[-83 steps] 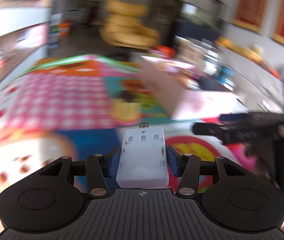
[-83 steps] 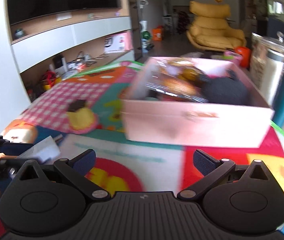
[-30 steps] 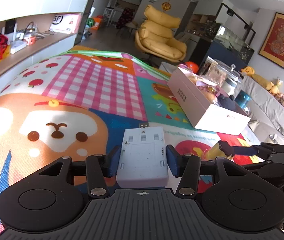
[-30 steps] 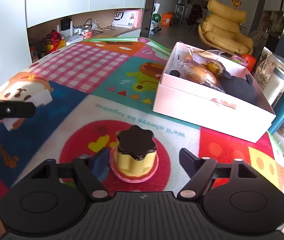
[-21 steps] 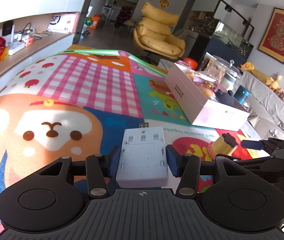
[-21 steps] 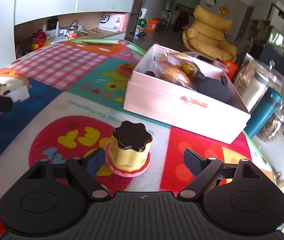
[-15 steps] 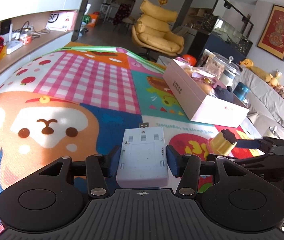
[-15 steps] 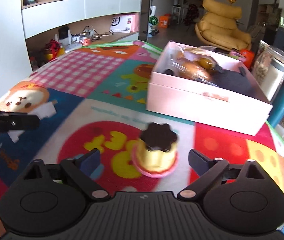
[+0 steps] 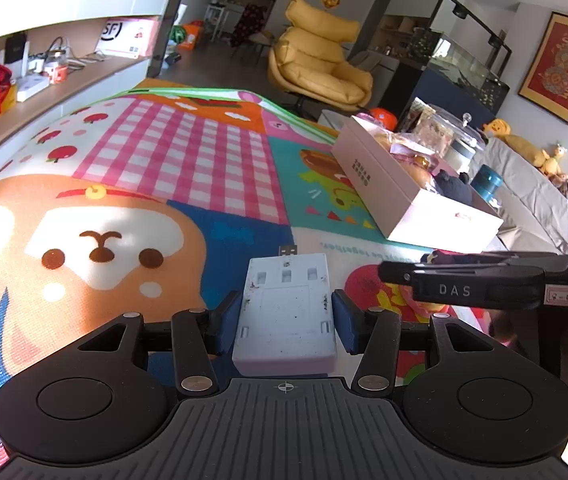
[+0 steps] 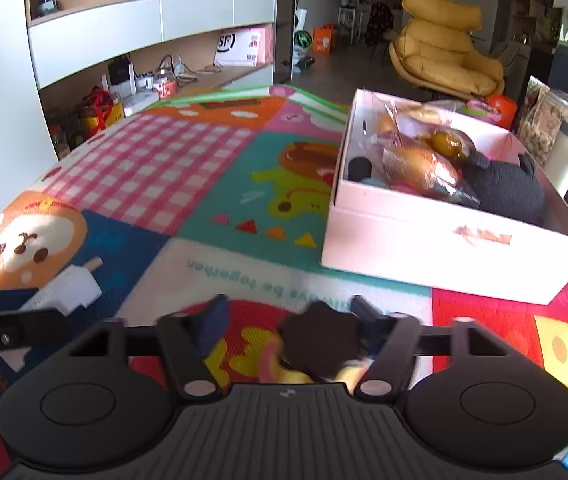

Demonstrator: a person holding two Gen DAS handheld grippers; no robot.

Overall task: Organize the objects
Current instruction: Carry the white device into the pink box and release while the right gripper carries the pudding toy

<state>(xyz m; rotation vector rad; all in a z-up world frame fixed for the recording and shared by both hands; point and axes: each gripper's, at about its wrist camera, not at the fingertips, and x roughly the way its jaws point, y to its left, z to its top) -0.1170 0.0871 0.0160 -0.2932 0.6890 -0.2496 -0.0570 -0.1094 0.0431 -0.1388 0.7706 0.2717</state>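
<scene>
Indoors, two handheld grippers hover over a bright cartoon play mat [image 9: 187, 168] in a living room. Seen from the left wrist camera, the left gripper [image 9: 285, 318] holds a flat white USB adapter [image 9: 286, 312] clamped between its blue pads, the metal plug pointing toward 12 o'clock. At 3 o'clock of that view the right gripper [image 9: 404, 272] reaches in from the side.

From the right wrist camera, the right gripper [image 10: 290, 320] has just been closing its jaws, which now stand fairly narrow. Between them sits a yellow pudding toy [image 10: 318, 346] with a dark scalloped top and a pink base, blurred and tipped against the right-hand finger; a gap remains on its left side, so the pads do not yet pinch it from both sides. At 9 o'clock the adapter shows in the left gripper.

At 2 o'clock on the mat stands an open pink box [image 10: 436, 248] holding wrapped bread and a dark plush item. Beyond it sits a yellow armchair [image 10: 444, 56].
</scene>
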